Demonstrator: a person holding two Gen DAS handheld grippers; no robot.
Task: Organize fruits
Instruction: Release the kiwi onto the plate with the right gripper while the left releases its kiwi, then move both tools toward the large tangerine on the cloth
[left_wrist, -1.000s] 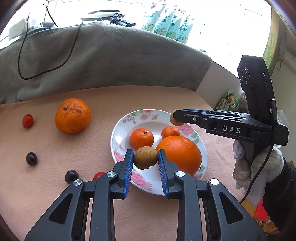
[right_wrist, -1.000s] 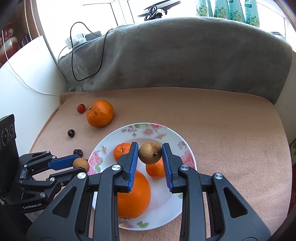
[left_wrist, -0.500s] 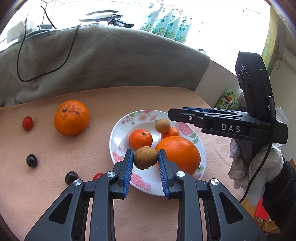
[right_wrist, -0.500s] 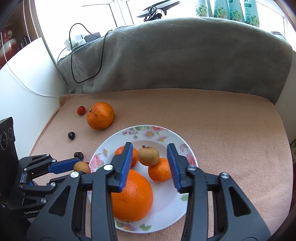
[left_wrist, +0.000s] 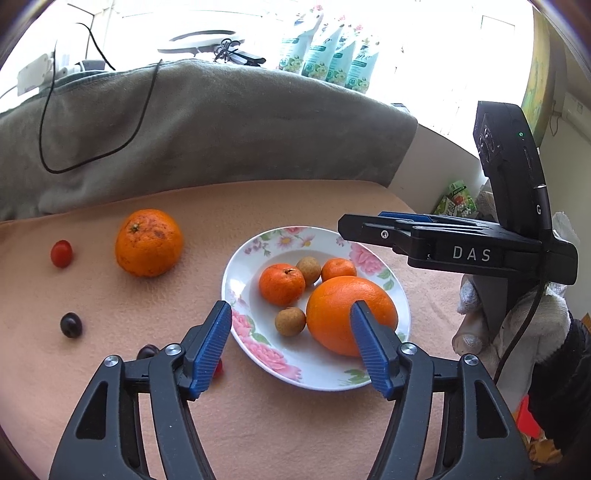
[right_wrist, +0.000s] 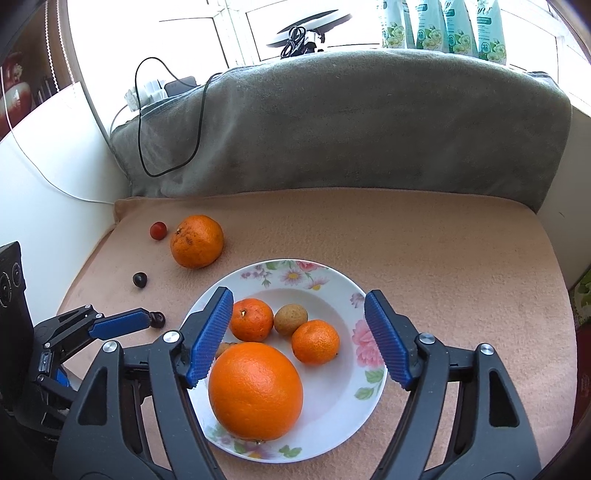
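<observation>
Both brown fruits released — seemingly plated.

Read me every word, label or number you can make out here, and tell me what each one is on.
"DAS": side of the right tongs, left wrist view.
"G": black camera housing above it.
"72": green-white pouches on the sill; their other print is too blurred to read.
Green packet at the right edge: print too small to read.

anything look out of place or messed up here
Nothing spilled or damaged. The odd ones out are the fruits off the floral plate: a big orange, a cherry tomato and a dark grape lie loose on the peach cloth.
</observation>
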